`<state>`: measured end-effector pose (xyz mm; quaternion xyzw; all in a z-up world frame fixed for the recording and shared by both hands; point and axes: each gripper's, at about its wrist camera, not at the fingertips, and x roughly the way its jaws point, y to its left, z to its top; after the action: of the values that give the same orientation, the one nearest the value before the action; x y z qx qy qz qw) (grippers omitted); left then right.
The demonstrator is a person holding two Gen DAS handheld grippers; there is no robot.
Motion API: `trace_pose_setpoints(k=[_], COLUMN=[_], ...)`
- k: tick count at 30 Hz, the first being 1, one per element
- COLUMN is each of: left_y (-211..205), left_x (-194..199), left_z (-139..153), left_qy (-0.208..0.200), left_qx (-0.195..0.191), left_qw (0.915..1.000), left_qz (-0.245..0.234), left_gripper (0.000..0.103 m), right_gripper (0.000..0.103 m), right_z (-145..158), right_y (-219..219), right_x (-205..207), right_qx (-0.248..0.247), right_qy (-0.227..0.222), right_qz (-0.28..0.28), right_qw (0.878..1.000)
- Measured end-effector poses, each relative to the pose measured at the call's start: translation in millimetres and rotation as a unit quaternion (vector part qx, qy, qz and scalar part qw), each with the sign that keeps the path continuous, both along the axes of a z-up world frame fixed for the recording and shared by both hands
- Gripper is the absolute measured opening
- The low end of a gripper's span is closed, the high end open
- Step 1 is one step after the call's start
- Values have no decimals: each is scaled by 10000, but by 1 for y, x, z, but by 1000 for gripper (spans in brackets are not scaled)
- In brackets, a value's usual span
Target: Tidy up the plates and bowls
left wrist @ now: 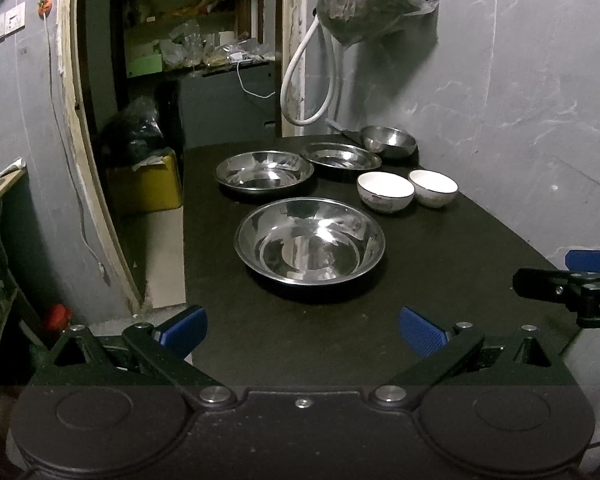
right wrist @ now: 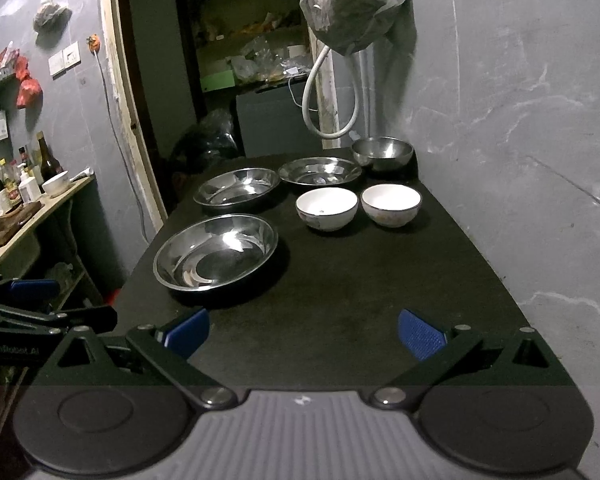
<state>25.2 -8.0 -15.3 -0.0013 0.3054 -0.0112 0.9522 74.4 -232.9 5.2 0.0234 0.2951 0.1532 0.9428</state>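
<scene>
Steel dishware is spread, unstacked, over the dark surface [left wrist: 440, 248]. Nearest is the large steel plate [left wrist: 309, 240], seen dead ahead of the left gripper [left wrist: 303, 330] in the left wrist view, and ahead but off to the left in the right wrist view [right wrist: 216, 252]. It is round, so no long axis is to be reckoned with; a rim pinch from the near edge looks the natural approach.

Beyond it, a second steel plate [left wrist: 264, 171] sits far-left and a third steel plate [left wrist: 341, 156] far-right, close together; whether their rims touch cannot be told. A steel bowl [left wrist: 388, 142] sits in the far right corner by the wall. Two white bowls [right wrist: 327, 208] [right wrist: 391, 204] are side by side, right of the plates, roughly ahead of the right gripper [right wrist: 303, 332].

Both grippers are spread wide, nothing held, hovering at the near end of the surface, well apart from all dishes. The right gripper's fingers are also caught at the right edge of the left wrist view.

Judged split: left gripper is nearer the plates, right gripper nearer the white bowls. Nothing is sorted yet.
</scene>
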Motion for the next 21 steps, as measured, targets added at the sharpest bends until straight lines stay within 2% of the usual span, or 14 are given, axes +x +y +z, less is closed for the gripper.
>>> trace_pose_setpoints(k=[10,16,21], left_y=[4,21,41], left_x=[20,38,61], left_z=[-8,-9,0], left_qy=[203,401,312], left_qx=[-113,-494,-632], left_qw=[9997,9973,9954], left_qz=[64,358,642], left_gripper=[102,102,102], right_gripper=[103,103,103], right_z=[1,30,53], right_y=[0,-4,2], right_x=[5,25,56], right_qx=[-95,398,578], right_qy=[-33,67,7], right_qz=[-49,-2,285], right_qw=[9999,9992,9979])
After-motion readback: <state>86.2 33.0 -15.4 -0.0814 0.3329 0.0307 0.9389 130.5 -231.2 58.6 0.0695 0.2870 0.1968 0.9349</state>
